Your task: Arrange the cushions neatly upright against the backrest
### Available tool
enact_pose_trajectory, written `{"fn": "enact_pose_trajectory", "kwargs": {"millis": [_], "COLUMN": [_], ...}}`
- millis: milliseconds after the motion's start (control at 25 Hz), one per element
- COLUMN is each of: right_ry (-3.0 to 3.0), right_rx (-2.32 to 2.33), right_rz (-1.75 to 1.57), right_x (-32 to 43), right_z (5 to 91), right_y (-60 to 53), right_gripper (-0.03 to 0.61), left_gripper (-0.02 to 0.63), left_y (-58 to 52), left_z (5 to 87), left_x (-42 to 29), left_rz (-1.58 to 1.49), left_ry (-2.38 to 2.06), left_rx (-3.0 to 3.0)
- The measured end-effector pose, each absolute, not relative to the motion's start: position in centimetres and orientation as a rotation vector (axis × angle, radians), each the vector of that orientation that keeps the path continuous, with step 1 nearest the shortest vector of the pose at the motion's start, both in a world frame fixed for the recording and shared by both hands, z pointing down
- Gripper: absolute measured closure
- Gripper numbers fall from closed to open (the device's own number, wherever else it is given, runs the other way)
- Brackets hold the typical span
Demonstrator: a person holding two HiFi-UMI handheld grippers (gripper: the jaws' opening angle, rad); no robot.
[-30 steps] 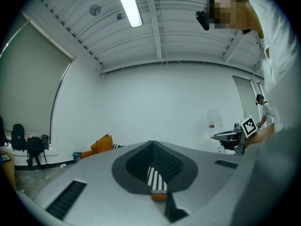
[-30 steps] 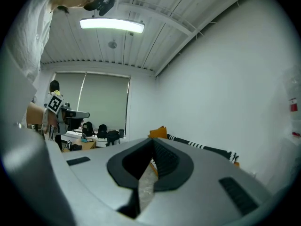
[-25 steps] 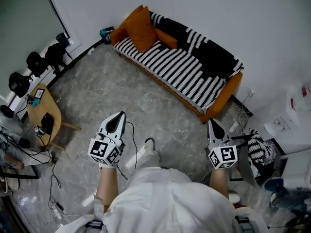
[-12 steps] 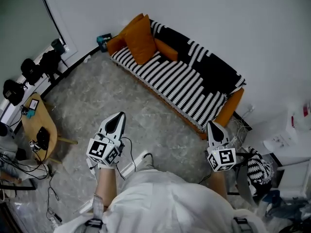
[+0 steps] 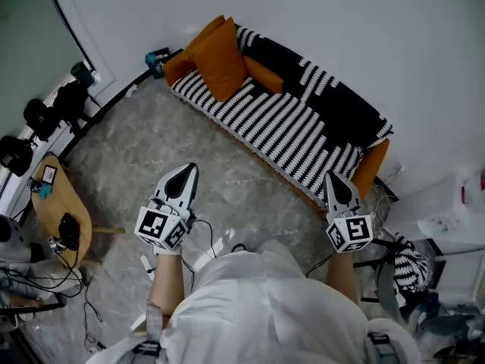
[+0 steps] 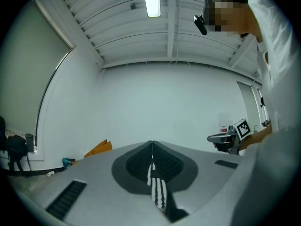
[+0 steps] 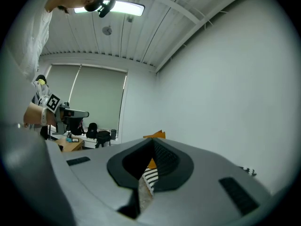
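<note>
**Head view, looking steeply down.** A long orange sofa draped in a black-and-white striped throw (image 5: pixel 292 131) stands against the white wall (image 5: pixel 341 21) and runs diagonally across the grey marbled floor (image 5: pixel 144 150).

- **Cushions.** All sit at the sofa's far left end. A large square orange cushion (image 5: pixel 220 49) stands tilted on the seat, leaning back toward the corner. A second orange cushion (image 5: pixel 179 64) shows partly behind it, by the armrest. A smaller orange bolster-like cushion (image 5: pixel 264 73) appears to lie low on the seat along the backrest, though its exact shape is hard to make out.
- **Grippers.** The left gripper (image 5: pixel 185 171) and the right gripper (image 5: pixel 336 177) are both held level and pointed toward the sofa. Each has its jaws pressed together with nothing between them. Both are well apart from the cushions. The right one is seen near the sofa's right front corner.
- **Surroundings.** A small light wooden table (image 5: pixel 47 212) stands at the left edge, with cables beside it.
</note>
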State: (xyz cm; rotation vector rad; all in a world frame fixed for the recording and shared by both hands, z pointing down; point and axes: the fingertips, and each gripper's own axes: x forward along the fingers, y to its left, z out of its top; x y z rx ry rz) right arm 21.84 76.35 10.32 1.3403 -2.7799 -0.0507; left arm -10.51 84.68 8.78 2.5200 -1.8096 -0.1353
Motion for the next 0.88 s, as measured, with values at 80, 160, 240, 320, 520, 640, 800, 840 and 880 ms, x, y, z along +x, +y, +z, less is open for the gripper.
{"fn": "enact_pose_trajectory", "kwargs": {"millis": [80, 160, 240, 320, 520, 640, 800, 840, 880], "right_ry": [-2.769, -2.759, -2.753, -2.75, -2.765, -2.779, -2.8, -2.806, -2.811], "right_rx": [1.34, 1.345, 1.348, 1.345, 1.323, 1.308, 1.246, 1.223, 1.202], "right_rz": [-0.045, -0.044, -0.049, -0.051, -0.034, -0.003, -0.027, -0.038, -0.048], "right_x": [21.8, 21.8, 21.6, 21.5, 20.8, 20.1, 18.5, 18.1, 17.8], "right_z": [10.5, 10.7, 10.8, 11.1, 12.5, 13.2, 12.4, 12.3, 12.2], "right_y": [75.0, 73.3, 71.3, 68.8, 61.2, 55.8, 49.0, 47.5, 46.2], "right_gripper": [0.571, 0.571, 0.571, 0.571, 0.571, 0.571, 0.571, 0.571, 0.571], "left_gripper": [0.597, 0.597, 0.597, 0.597, 0.597, 0.597, 0.597, 0.597, 0.597], "left_y": [83.3, 81.9, 80.2, 78.1, 71.4, 65.8, 58.8, 57.1, 55.6], "left_z": [8.9, 9.1, 9.3, 9.6, 10.0, 10.1, 9.6, 9.4, 9.4], "left_x": [-10.8, -11.0, -11.3, -11.4, -11.8, -11.8, -11.8, -11.8, -11.8], "left_rz": [-0.143, -0.14, -0.138, -0.134, -0.149, -0.144, -0.154, -0.146, -0.144], "left_ry": [-1.806, -1.801, -1.796, -1.797, -1.831, -1.824, -1.795, -1.8, -1.805], "left_rx": [2.52, 2.525, 2.523, 2.518, 2.496, 2.487, 2.5, 2.501, 2.497]}}
